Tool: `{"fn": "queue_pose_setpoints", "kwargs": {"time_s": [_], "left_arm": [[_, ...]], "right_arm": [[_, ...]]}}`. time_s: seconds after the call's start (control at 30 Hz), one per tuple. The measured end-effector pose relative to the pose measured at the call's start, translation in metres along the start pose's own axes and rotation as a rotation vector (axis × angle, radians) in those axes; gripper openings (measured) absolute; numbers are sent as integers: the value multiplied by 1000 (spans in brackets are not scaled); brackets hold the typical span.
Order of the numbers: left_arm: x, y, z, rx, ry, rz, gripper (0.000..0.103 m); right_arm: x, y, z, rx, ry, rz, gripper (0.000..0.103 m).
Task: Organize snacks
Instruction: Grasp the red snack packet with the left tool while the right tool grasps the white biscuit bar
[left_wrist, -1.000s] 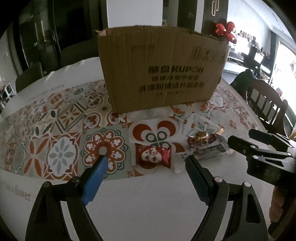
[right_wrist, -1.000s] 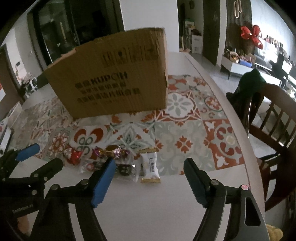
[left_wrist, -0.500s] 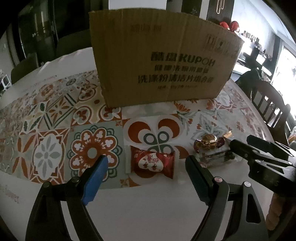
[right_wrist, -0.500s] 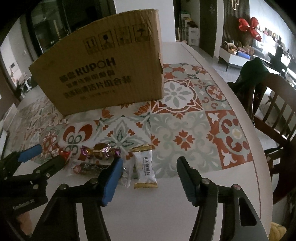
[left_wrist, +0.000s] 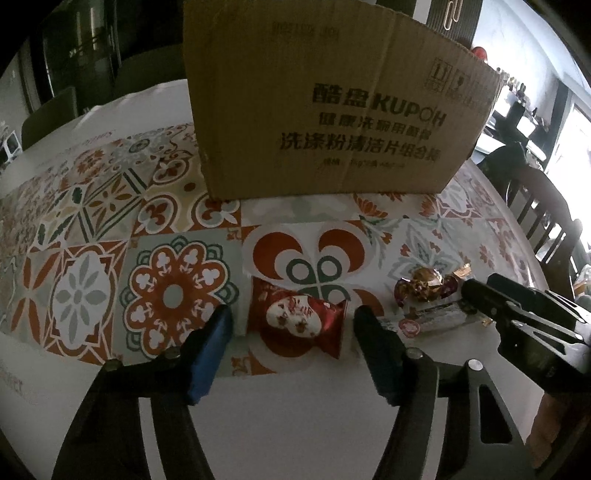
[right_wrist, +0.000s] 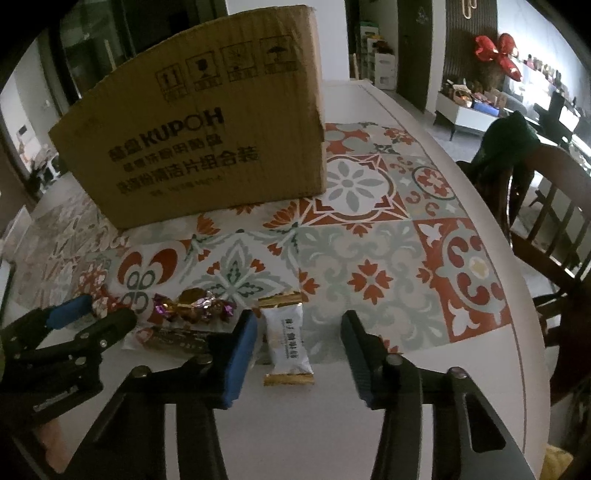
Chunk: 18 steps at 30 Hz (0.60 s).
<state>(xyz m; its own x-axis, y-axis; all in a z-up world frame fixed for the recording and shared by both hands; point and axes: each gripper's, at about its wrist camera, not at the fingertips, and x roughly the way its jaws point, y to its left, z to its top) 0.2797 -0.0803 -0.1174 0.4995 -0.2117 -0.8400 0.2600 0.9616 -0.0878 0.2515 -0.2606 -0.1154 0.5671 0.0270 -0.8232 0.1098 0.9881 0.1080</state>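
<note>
— Snacks first: where do they lie from the cardboard box (left_wrist: 332, 110)?

— All in front of it, on the patterned cloth's (left_wrist: 110, 236) near edge. Your left gripper (left_wrist: 291, 332) has its fingers spread to either side of the red packet (left_wrist: 299, 319), not touching it. Your right gripper (right_wrist: 299, 343) stands spread around the white sachet (right_wrist: 286, 341). The foil candy (right_wrist: 194, 304) and a dark bar (right_wrist: 173, 338) lie between the two.

— How will they handle?

— Probably light, crinkly and slippery. Take the red packet across its puffed middle, not the crimped ends; squeeze gently, or the contents may crush.
</note>
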Motion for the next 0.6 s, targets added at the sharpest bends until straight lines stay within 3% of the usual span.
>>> {"fn": "queue_pose_setpoints", "kwargs": {"time_s": [0.17,0.27,0.6], "left_arm": [[0,-3,-2,16,-7,28,57],[0,-6,-4,31,-14,47,52],[-9,-9,-5,44,-32,45,50]], "right_arm": [[1,3,-1,-29,-2,-17,36],[1,0,-1,-15,-4,-2,23],[-2,-4,-4,6,-21,0,21]]}}
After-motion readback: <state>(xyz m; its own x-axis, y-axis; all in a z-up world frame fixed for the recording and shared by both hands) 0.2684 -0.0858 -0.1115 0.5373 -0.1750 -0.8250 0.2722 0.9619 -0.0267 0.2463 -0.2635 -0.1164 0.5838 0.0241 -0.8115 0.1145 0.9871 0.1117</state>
